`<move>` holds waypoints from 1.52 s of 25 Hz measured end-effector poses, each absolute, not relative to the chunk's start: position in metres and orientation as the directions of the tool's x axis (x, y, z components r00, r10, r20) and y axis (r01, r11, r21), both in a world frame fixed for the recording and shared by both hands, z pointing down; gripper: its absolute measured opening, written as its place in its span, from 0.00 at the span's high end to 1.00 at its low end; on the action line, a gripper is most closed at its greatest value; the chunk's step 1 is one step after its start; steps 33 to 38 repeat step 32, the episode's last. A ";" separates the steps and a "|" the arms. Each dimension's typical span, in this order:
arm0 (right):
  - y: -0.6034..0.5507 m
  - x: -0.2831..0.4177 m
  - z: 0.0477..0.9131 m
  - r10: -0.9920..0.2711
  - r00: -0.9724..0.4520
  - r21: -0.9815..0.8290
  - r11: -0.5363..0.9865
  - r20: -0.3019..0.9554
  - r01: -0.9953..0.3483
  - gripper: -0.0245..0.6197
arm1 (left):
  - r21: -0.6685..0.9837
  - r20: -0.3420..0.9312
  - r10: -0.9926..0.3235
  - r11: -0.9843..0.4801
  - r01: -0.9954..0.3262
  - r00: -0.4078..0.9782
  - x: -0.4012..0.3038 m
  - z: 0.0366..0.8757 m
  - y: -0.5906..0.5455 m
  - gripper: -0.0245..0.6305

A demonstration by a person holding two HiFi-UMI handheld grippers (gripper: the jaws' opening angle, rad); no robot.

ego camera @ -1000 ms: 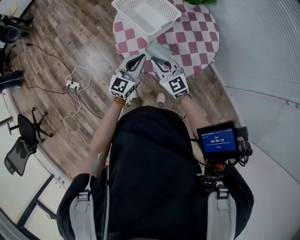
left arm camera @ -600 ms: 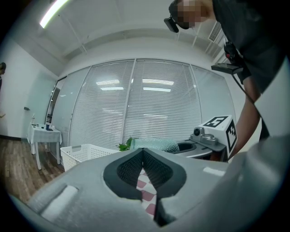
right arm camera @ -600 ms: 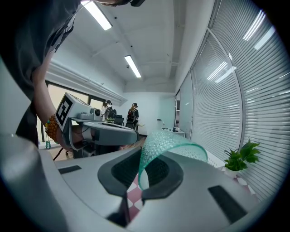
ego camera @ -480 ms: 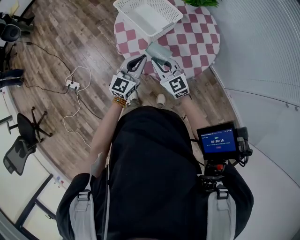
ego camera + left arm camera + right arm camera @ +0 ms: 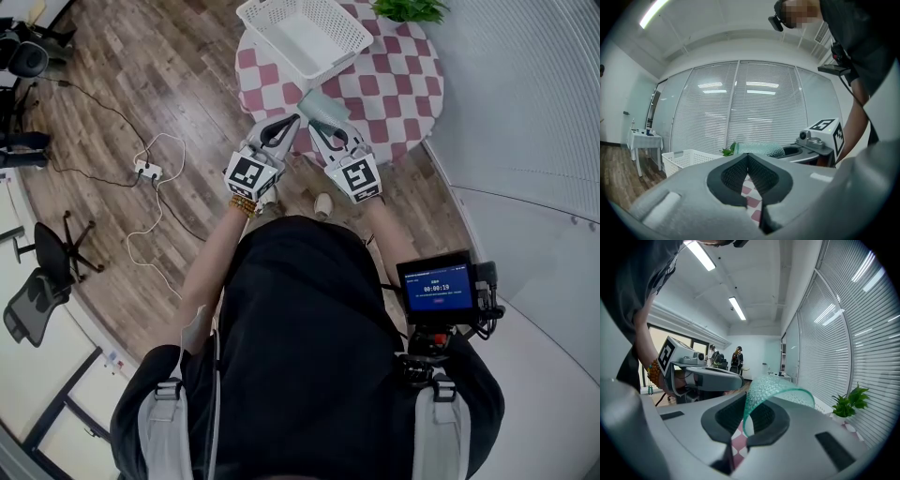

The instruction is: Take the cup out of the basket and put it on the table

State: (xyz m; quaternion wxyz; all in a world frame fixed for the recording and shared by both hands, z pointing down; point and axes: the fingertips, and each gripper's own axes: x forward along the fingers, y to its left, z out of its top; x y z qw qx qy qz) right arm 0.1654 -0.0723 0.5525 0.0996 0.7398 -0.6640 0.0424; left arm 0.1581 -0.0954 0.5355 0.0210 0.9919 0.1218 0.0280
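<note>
Cup (image 5: 322,105) is out of the basket (image 5: 274,49), its wall pinched in the right gripper (image 5: 317,128) over the near edge of the table (image 5: 398,80); we judge removal done and set-down outstanding. Left gripper (image 5: 292,122) has jaws pressed together on nothing. We count one cup, one basket, one table, two grippers.

Green, seemingly dimpled cup (image 5: 774,388); white basket (image 5: 300,33); pink-checked table (image 5: 396,81).

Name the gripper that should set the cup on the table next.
Right. The right gripper is shut on the cup, holding it by its wall at the near edge of the checkered table. The left gripper is shut and empty beside it.
</note>
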 end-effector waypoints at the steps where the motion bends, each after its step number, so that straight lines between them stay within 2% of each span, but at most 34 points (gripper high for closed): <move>1: -0.073 0.165 0.552 -0.974 0.114 0.091 -0.098 0.195 -0.991 0.93 | 0.048 0.052 0.243 -0.969 0.241 0.969 0.158 0.536 -0.095 0.96; 26: -0.088 0.160 0.553 -0.969 0.094 0.104 -0.072 0.229 -0.992 0.93 | 0.043 0.087 0.282 -0.959 0.279 0.956 0.153 0.548 -0.098 0.96; 32: -0.161 0.120 0.567 -0.957 0.119 0.088 -0.099 0.266 -0.991 0.93 | 0.071 0.085 0.323 -0.946 0.318 0.943 0.115 0.564 -0.169 0.96; 38: -0.161 0.120 0.567 -0.957 0.119 0.088 -0.099 0.266 -0.991 0.93 | 0.071 0.085 0.323 -0.946 0.318 0.943 0.115 0.564 -0.169 0.96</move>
